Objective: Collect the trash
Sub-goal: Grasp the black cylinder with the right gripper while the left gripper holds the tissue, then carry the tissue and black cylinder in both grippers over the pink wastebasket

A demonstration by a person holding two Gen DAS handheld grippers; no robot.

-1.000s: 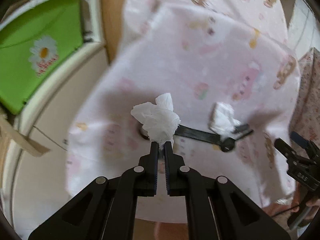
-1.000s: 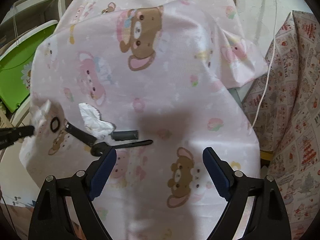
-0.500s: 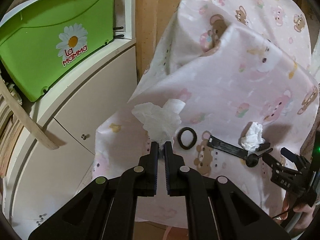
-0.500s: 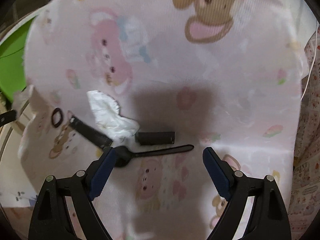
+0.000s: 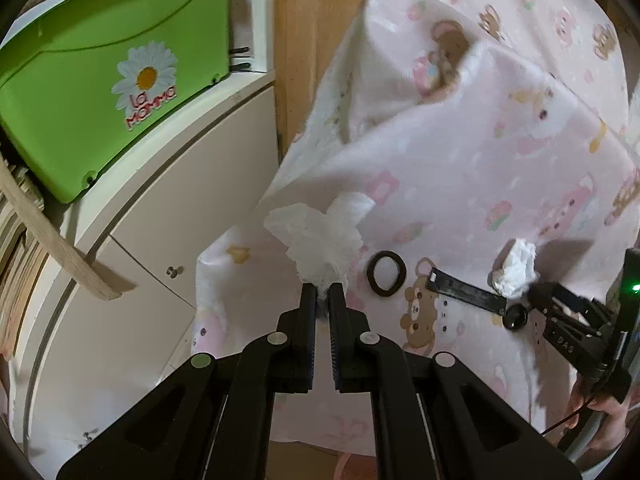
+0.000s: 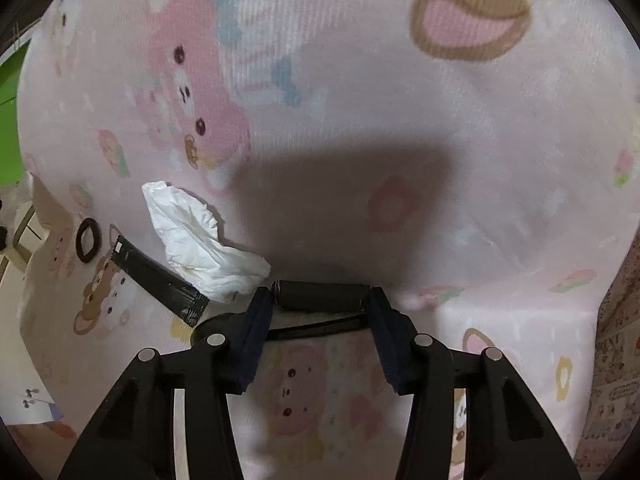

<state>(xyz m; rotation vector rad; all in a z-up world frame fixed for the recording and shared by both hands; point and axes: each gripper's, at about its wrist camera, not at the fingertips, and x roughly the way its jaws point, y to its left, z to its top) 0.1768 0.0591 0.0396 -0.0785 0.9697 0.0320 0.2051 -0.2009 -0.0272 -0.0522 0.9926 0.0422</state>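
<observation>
Left wrist view: the left gripper [image 5: 323,292] was clamped on a crumpled white tissue [image 5: 320,240], held clear above the pink cartoon-print cloth [image 5: 460,160] covering the work surface. Just beyond the tissue, a black hair tie [image 5: 386,272] lay flat on the cloth, followed to its right by a flat black sachet [image 5: 466,292], a second tissue wad [image 5: 516,266] and the bowl of a black spoon [image 5: 516,317]. The right gripper [image 5: 560,312] entered at the right edge, with a hand [image 5: 600,412] on its grip. To the left of the cloth stood a white cabinet [image 5: 152,220]; on top of it sat a green plastic bin [image 5: 100,80] with a daisy logo. A wooden panel [image 5: 304,40] rose behind the cloth.

Right wrist view: the right gripper [image 6: 320,300] had just been closing, and its blue pads [image 6: 260,312] met the two ends of a short black cylinder [image 6: 320,295] lying crosswise on the cloth [image 6: 400,100]. Whether the pads pressed firmly could not be determined. The spoon handle [image 6: 316,325] ran beneath the cylinder. Left of it lay the second tissue wad [image 6: 196,240], the sachet [image 6: 156,274] and the hair tie [image 6: 88,239].

Compared with one second earlier, the right gripper had descended from well above the cloth to the cylinder, and its jaws had narrowed from wide apart. The left gripper had shifted its tissue sideways, from over the middle of the cloth towards the cabinet-side edge; the hair tie became fully exposed.
</observation>
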